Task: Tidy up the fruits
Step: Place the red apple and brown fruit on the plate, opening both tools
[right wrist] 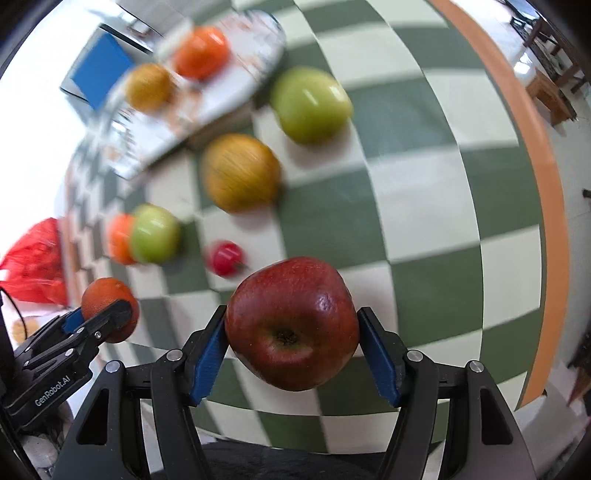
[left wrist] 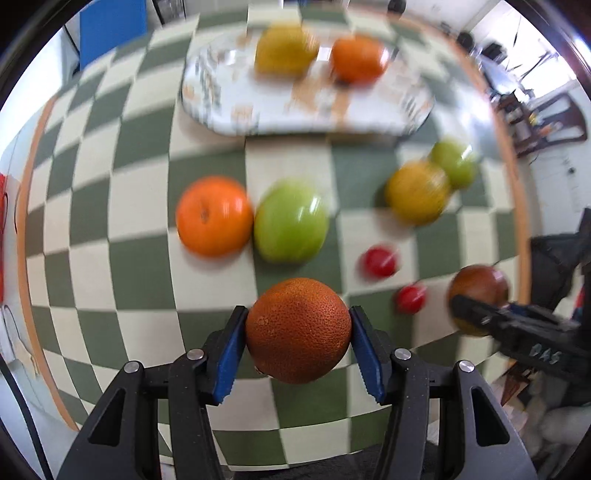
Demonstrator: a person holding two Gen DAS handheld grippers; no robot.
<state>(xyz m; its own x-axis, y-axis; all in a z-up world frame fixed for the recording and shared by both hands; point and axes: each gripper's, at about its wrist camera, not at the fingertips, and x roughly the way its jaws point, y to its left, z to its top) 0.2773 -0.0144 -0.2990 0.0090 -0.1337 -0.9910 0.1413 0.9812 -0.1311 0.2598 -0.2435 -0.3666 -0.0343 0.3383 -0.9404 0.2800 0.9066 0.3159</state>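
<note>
My left gripper (left wrist: 298, 332) is shut on a dark orange (left wrist: 298, 329), held above the checkered cloth; the same orange (right wrist: 107, 302) shows at the left of the right wrist view. My right gripper (right wrist: 291, 332) is shut on a red apple (right wrist: 291, 323), seen in the left wrist view as the red apple (left wrist: 478, 288) at the right. On the cloth lie a bright orange (left wrist: 214, 216), a green apple (left wrist: 291, 225), a yellow fruit (left wrist: 417, 192), another green apple (left wrist: 454, 162) and two small red fruits (left wrist: 378, 261). A patterned plate (left wrist: 258, 110) at the back carries a yellow fruit (left wrist: 284, 48) and an orange (left wrist: 358, 59).
The green and cream checkered cloth (left wrist: 129, 258) has an orange border (right wrist: 546, 221) along its edges. A red plastic bag (right wrist: 35, 262) lies off the cloth's left side. A blue box (left wrist: 110, 29) stands behind the plate. Furniture shows at the far right.
</note>
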